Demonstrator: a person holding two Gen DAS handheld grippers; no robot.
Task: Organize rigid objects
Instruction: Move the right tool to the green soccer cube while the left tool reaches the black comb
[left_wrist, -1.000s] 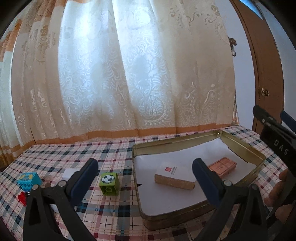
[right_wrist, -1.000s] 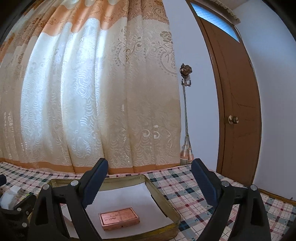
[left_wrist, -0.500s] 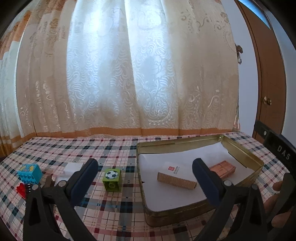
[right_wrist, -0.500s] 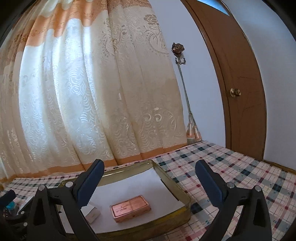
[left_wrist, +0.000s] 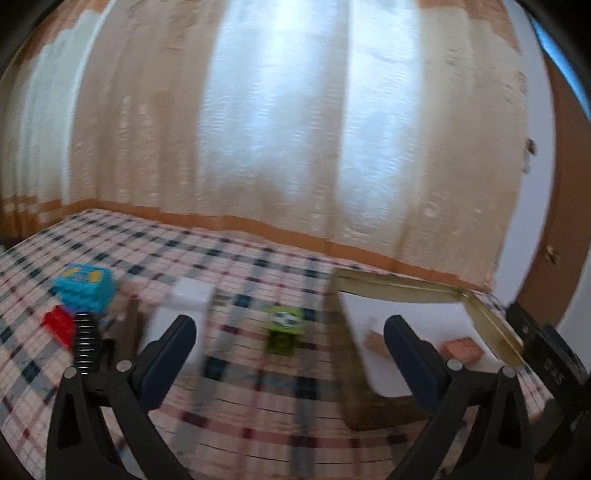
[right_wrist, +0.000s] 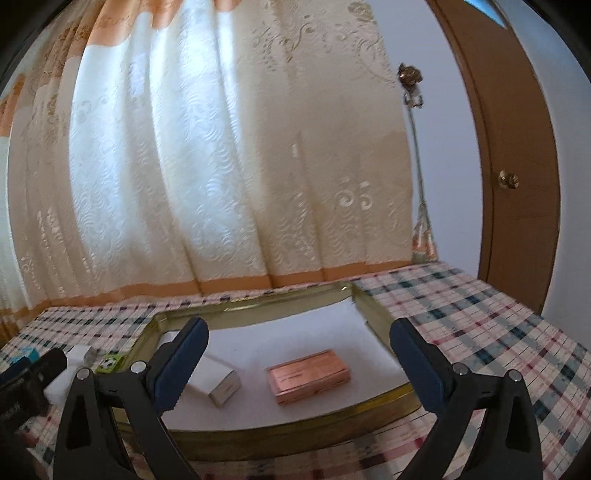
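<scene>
Both grippers gape empty: the left gripper (left_wrist: 290, 354) frames the green block (left_wrist: 283, 328) (blurred), the right gripper (right_wrist: 299, 360) the copper box (right_wrist: 308, 376).

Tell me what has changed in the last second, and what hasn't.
The left tongs swung left: the green block now sits between their open fingers, the tin off to the right. The right tongs have just opened a little wider, empty, above the tin. Nothing was gripped or released. The copper box, white box and loose blocks stayed put.
</scene>
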